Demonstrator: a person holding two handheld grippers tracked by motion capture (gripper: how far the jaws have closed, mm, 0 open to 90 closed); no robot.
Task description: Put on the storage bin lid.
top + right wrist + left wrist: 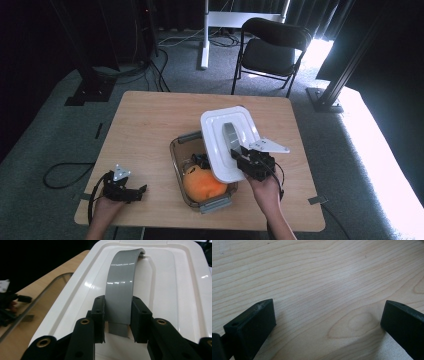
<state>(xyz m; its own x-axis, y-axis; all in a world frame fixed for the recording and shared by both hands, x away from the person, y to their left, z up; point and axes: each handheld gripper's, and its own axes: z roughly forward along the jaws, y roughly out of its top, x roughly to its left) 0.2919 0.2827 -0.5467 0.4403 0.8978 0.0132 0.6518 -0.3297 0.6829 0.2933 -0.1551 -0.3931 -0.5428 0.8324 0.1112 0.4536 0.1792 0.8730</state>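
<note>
Your right gripper [117,317] clamps the grey handle [121,287] of the white lid [225,140], holding it tilted above the glass dish [178,150] with the orange [202,182] inside. Your left gripper [122,187] rests on the table [150,115], jaws wide apart around nothing.
</note>
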